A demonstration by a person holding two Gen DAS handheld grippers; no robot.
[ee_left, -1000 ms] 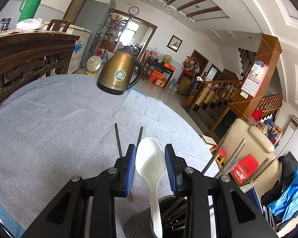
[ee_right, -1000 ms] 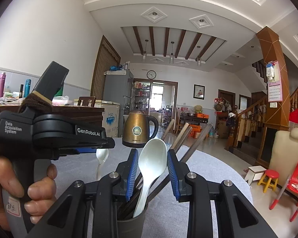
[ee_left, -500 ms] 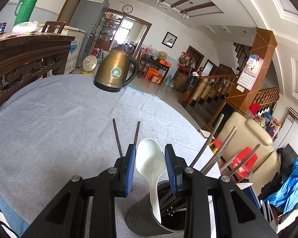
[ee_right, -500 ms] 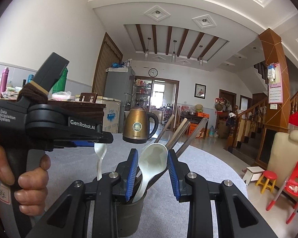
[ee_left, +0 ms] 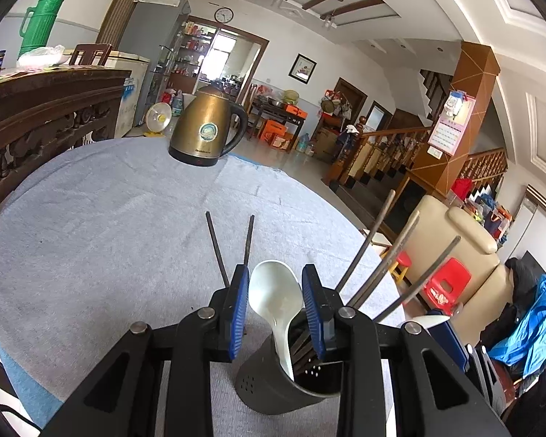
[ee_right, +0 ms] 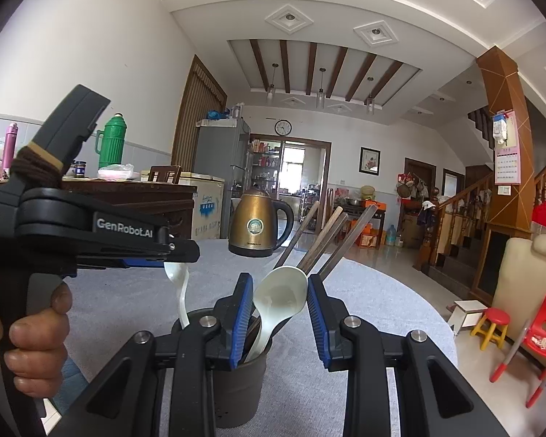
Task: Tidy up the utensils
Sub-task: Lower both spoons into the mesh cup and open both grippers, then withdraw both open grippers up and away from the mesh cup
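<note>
Left of the holder (ee_left: 284, 382), two chopsticks (ee_left: 214, 244) are left lying on the counter (ee_left: 91, 236). Spoons are held by the left gripper (ee_left: 275, 306) and right gripper (ee_right: 280, 313), jaws narrow, handles already inside the holder. Other chopsticks (ee_left: 375, 251) are already stowed.

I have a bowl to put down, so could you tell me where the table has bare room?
The grey cloth lies bare between the kettle and the two loose chopsticks, and leftward. It is crowded around the utensil holder, with its spoons and chopsticks and both grippers.
</note>
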